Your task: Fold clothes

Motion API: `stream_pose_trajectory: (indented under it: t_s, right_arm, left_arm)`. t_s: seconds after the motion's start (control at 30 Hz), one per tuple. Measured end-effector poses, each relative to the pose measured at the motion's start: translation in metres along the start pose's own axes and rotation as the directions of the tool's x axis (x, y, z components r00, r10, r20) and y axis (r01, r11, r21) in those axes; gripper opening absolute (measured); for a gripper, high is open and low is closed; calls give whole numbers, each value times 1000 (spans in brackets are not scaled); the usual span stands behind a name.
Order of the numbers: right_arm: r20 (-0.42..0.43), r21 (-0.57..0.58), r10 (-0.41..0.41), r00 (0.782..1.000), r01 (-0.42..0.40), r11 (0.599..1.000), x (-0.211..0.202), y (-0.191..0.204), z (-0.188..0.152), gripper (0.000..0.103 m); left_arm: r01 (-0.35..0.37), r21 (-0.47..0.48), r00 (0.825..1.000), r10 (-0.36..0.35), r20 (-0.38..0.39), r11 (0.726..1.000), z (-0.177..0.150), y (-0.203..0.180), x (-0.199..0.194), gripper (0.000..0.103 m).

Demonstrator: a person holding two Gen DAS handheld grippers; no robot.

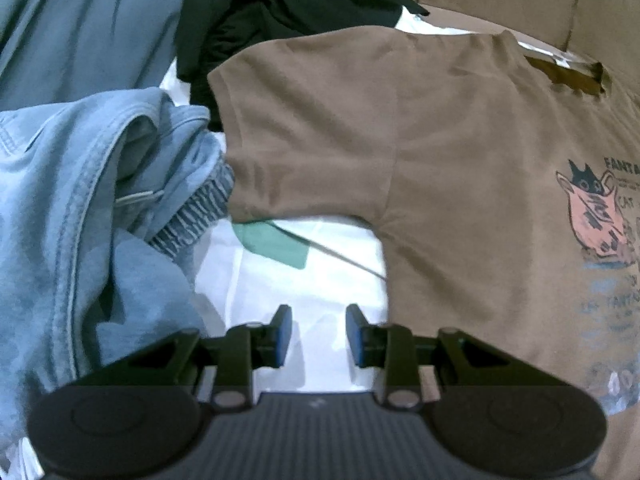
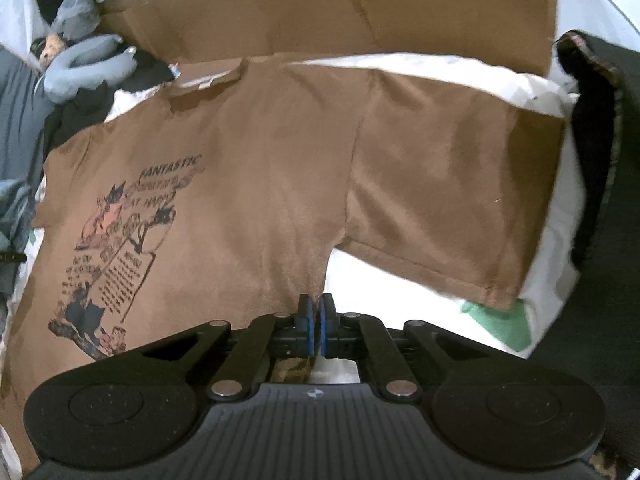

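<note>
Clearly, the brown T-shirt (image 2: 248, 152) lay flat, print up, both sleeves spread. Right gripper (image 2: 317, 320) jaws pinched its side edge below the armpit; left gripper (image 1: 318, 330) jaws stood apart over the white sheet (image 1: 304, 280). Any fold wanted both edges lifted evenly.

1. Dim, bluish indoor light in both views.
2. White sheet (image 1: 340, 280) glares, blown out at six o'clock.
3. Fisheye bends edges; corners vignette black.
4. Brown T-shirt (image 2: 248, 184) soft, slightly motion-blurred towards three o'clock.
</note>
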State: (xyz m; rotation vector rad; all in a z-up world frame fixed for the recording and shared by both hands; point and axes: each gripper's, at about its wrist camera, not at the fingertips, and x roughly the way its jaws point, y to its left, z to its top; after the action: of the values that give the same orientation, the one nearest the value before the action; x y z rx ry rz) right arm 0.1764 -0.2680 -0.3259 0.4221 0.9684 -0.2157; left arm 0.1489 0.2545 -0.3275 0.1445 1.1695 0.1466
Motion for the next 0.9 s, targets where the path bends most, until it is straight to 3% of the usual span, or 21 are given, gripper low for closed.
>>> stream_pose_trajectory:
  t_s: [0.47, 0.9]
  right_arm:
    - [-14, 52, -24, 1000, 25, 998, 6, -15, -4, 1]
    - [-118, 229, 140, 983, -110, 967, -8, -35, -36, 4]
  left_arm:
    - [-6, 23, 1000, 6, 4, 1000, 6, 25, -2, 31]
    - [154, 28, 987, -152, -55, 988, -4, 29, -5, 35]
